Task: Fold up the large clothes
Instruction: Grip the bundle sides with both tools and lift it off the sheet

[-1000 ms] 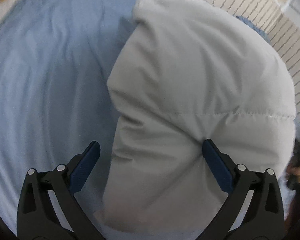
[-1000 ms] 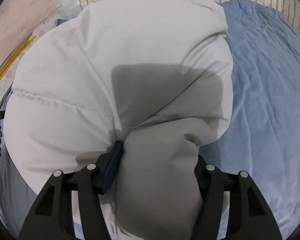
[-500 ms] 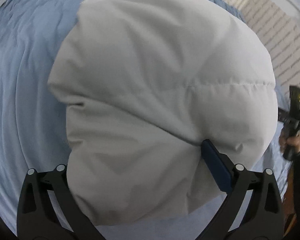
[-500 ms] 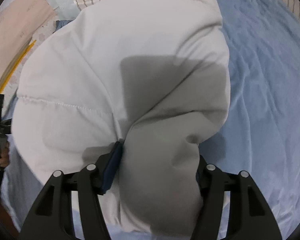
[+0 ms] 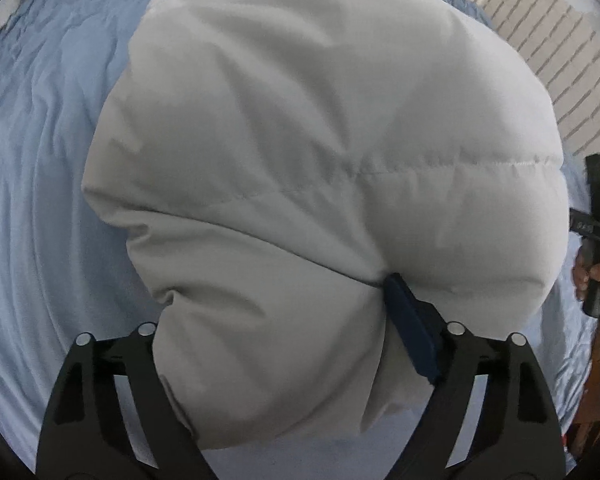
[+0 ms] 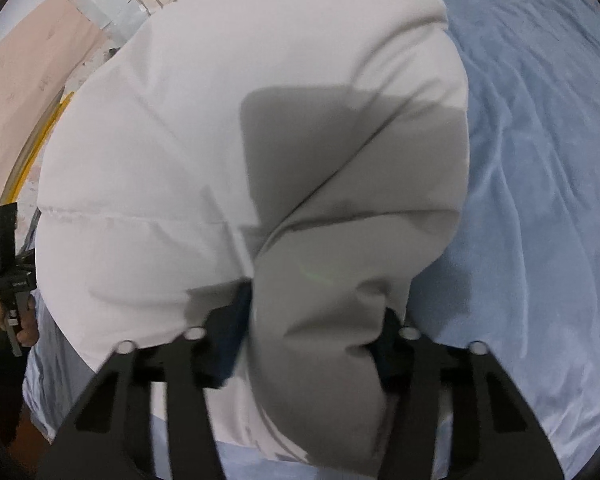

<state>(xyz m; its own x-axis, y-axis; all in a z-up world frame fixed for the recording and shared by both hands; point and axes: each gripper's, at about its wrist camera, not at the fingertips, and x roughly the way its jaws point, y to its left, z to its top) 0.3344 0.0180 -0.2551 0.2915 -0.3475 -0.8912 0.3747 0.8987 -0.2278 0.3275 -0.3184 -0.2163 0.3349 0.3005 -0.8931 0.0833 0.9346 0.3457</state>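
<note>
Over the bed (image 5: pixel 32 160), I am clenching both grippers (image 5: pixel 272 360) (image 6: pixel 312 344), their fingers just closing, on the soft, puffy jacket's (image 5: pixel 320 140) edge

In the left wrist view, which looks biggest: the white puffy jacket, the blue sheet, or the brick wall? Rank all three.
As they look in that view, largest to smallest:
1. jacket, filling most of the picture, though it is nearest the camera
2. sheet, partly hidden under the jacket, so likely bigger than it looks
3. brick wall, only a corner showing
</note>
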